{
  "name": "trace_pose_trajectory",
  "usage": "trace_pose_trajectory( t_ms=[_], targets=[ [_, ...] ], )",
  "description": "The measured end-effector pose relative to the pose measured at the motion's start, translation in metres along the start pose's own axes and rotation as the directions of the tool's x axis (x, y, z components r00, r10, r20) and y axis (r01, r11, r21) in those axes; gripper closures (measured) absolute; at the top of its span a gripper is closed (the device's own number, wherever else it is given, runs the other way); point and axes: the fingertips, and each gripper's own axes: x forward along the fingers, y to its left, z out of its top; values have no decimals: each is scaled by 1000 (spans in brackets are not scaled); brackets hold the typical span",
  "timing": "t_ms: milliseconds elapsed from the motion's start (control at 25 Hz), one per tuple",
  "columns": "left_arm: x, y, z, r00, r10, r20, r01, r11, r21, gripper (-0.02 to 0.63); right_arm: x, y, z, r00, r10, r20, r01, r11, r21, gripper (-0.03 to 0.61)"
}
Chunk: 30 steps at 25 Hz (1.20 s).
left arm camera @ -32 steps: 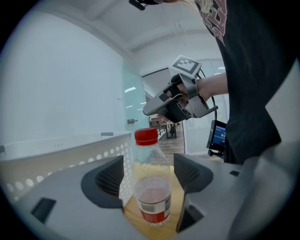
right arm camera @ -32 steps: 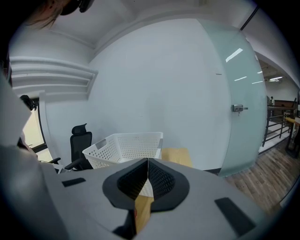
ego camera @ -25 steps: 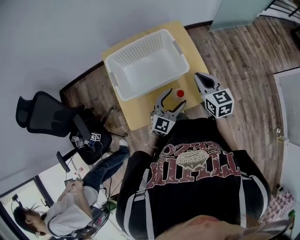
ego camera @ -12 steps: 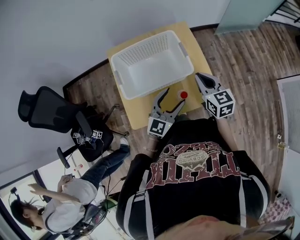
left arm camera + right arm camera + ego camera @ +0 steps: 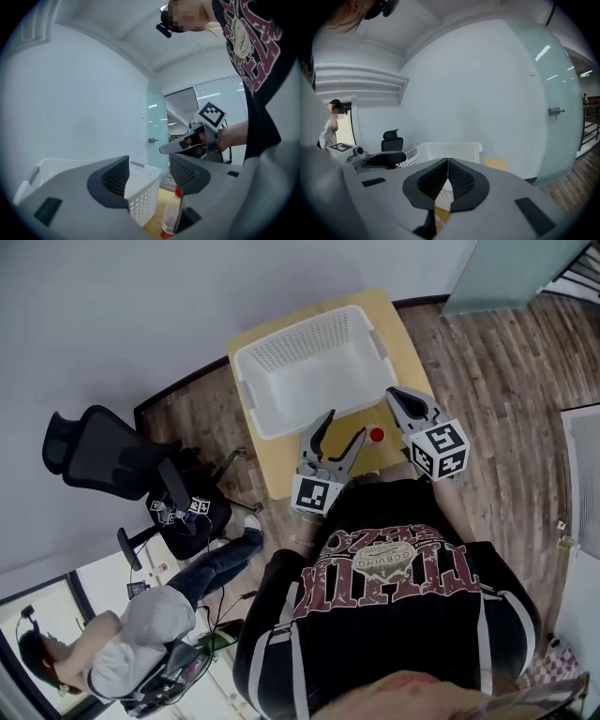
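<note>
- The left claw [image 5: 341, 427] has its jaws spread wide and grips nothing; it hangs over the near part of the table [image 5: 279, 472], just on the near side of the white basket [image 5: 246, 367]
- The bottle [image 5: 376, 435] is clear plastic with a red cap and a red label; it stands upright on the table by the near right corner of the basket, just right of the left claw
- In the left gripper view the bottle sits low and partly behind the right-hand jaw, not clamped
- The right claw [image 5: 392, 394] has its jaws pressed together with nothing between them; it is held just right of the bottle, its tip pointing far toward the basket
- The basket has perforated walls and fills the far part of the table
- A black office chair [image 5: 94, 451] stands on the wood floor [image 5: 506, 381] to the left; a seated person [image 5: 141, 652] is at the near left
</note>
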Motion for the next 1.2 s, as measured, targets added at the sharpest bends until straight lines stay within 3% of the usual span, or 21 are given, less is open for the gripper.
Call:
trace_pose_trajectory(
  t_ms=[320, 1200],
  targets=[
    [-1, 29, 15, 996, 93, -18, -94, 992, -82, 342, 12, 10, 11, 999, 31, 11, -31, 1000, -3, 560],
    [-8, 61, 46, 981, 195, -13, -195, 979, -50, 509, 37, 38, 34, 992, 117, 39, -116, 993, -27, 561]
  ],
)
